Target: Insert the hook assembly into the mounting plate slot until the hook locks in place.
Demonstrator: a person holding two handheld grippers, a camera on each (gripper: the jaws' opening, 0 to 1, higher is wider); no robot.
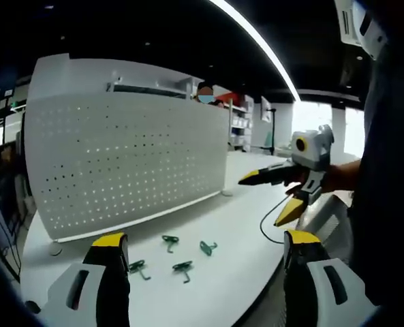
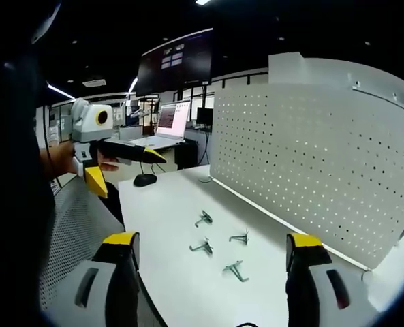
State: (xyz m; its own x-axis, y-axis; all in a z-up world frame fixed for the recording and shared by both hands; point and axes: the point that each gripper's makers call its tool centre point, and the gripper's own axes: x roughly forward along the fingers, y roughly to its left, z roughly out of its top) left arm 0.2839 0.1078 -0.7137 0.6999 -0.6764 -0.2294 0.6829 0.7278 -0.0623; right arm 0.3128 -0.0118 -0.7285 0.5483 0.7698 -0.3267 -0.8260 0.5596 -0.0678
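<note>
Several green hooks lie loose on the white table (image 1: 242, 204), among them one (image 1: 169, 240) and another (image 1: 183, 268); the right gripper view shows them too, e.g. one hook (image 2: 203, 219). A white perforated mounting plate (image 1: 127, 163) stands upright along the table's far side, with its holes facing me (image 2: 311, 157). My left gripper (image 1: 206, 238) hangs open above the hooks, holding nothing. My right gripper (image 2: 212, 240) is open and empty as well. Each gripper appears in the other's view, held up off the table edge: the right gripper (image 1: 260, 202) and the left gripper (image 2: 130, 174).
A laptop (image 2: 171, 119) and a mouse (image 2: 145, 180) sit at the table's far end. A grey mesh chair (image 2: 72, 231) stands beside the table edge near me. A cable (image 1: 270, 218) runs across the table. A person stands behind the plate.
</note>
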